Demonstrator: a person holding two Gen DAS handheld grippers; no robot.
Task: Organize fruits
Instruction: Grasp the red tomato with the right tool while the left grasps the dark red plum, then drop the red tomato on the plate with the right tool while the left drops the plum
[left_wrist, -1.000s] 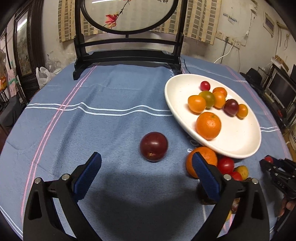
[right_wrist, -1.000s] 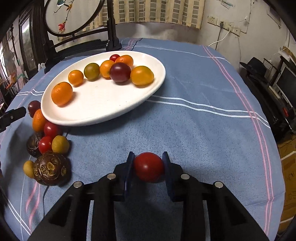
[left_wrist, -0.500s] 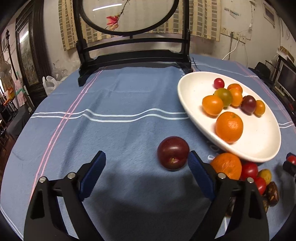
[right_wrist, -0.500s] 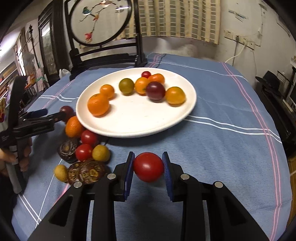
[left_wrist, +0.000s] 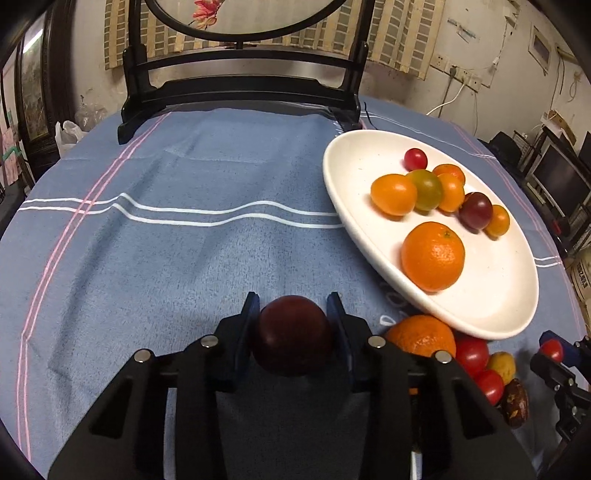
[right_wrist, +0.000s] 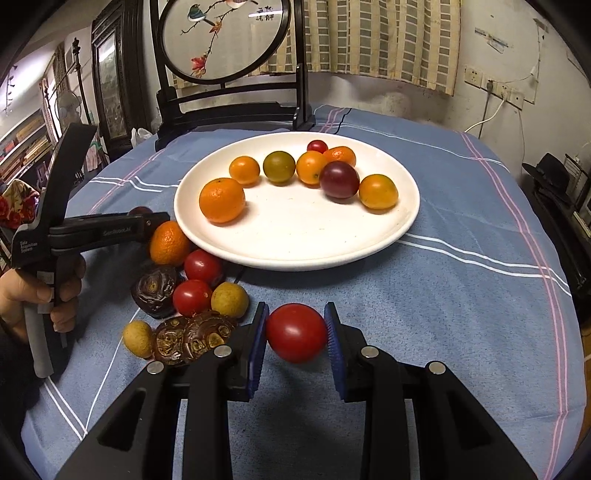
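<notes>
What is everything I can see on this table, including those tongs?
Plate: one, white, mid-table.
Fruit on the plate: seven; one big orange, one dark purple, one olive green, one small red, three small orange.
Loose pile left of the plate: one orange, two red tomatoes, two yellow fruits, some brown wrinkled fruits.
Tablecloth: one, blue with white and pink stripes.
Round embroidered screen: one, dark frame, far edge.
Dark red plum: one, in the left tongs.
Red tomato: one, in the right tongs.
Hand: one, holding the left tongs' handle.
</notes>
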